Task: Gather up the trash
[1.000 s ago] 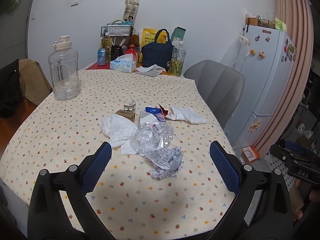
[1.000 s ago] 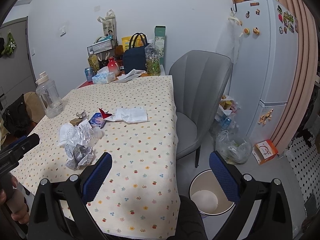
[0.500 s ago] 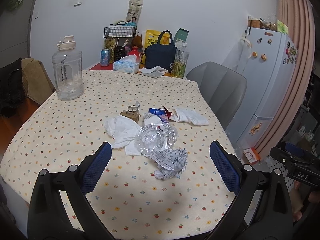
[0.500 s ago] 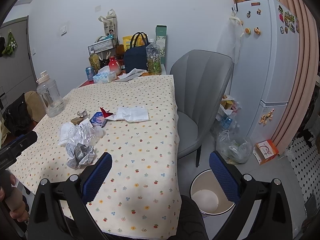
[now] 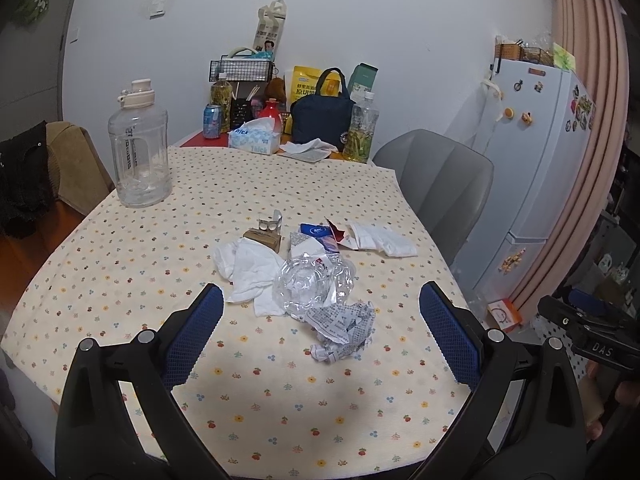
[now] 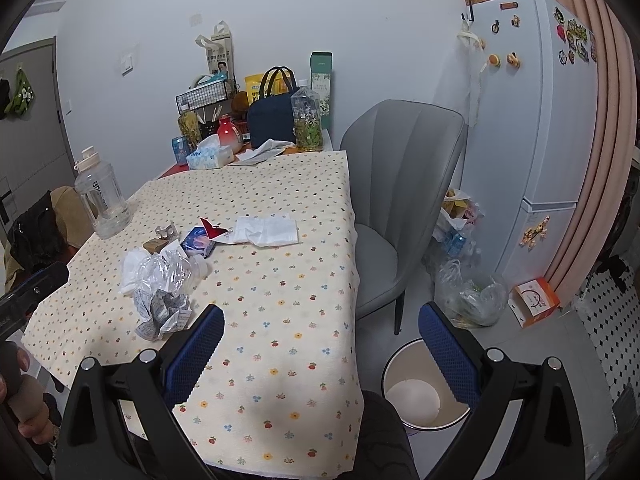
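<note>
Since a second ago, the left gripper has moved a little higher and back, so the trash now looks a bit lower in its view. The right gripper has hardly moved at all.

Both grippers hang in the air above the near edge of the counter. The fingers of each one are spread wide apart, and nothing is between them.

The trash sits in a pile in the middle of the counter, on a cloth with small flowers. Closest to the left gripper is a ball of crumpled paper with printing on it. Touching it from behind is a squashed clear plastic bottle. A white tissue lies just beside the bottle on its left. Behind these are a small brown box, a blue packet, a red scrap and a flat white wrapper.

In the right view, the pile is off to the left of the gripper. A round white bin stands on the floor, beside the counter and just in front of a gray chair. The bin looks empty inside.

A big clear water jug stands far back on the counter, well apart from the pile. A white fridge stands by the wall.
</note>
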{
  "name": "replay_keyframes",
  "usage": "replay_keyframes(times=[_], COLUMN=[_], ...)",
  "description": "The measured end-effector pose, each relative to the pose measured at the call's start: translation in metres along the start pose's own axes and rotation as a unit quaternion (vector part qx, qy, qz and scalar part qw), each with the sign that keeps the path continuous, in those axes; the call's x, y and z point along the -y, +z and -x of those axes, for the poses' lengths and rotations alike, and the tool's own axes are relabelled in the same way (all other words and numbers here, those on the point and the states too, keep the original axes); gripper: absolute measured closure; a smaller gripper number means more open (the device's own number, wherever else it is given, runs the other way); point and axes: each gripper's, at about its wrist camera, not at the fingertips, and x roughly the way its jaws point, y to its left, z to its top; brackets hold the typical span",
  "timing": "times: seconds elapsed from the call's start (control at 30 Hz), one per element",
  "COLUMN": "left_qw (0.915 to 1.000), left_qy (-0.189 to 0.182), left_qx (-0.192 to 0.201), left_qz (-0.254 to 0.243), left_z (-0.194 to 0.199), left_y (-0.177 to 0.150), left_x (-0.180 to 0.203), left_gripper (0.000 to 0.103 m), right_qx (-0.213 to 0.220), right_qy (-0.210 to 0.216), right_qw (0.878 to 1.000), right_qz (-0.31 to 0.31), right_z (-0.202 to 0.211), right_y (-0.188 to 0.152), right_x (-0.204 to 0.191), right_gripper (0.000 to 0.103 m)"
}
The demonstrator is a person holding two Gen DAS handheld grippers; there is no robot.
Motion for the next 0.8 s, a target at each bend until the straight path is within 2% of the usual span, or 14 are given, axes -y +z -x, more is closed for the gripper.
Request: replay_keyframes(times=[0.1,0.23,0.8], left_qw=[1.0,0.9998,0.9938], left_qy=[0.003,0.01,0.076], left_qx=[-0.002,-0.002,-0.025], left_qz=[0.006,0.016,0.077], left_z=[-0.002,-0.005,-0.021], left_y=[-0.001,-0.002,-0.017], left_x=[-0.006,-0.019,-0.101], left_gripper=[0.005,0.005,0.005], right_qx=[-0.003,-0.007,-0.066], right_qy=[0.006,0.035,0.121], right_qw=[1.0,0.999,0.987], right_qz=[0.002,0.016,0.085], right_z=[-0.003,-0.008,-0.064], right_y=[0.002,0.004,-0.002], right_x=[-0.004,-0.017,-0.113], right_gripper=[0.008,0.008,0.008])
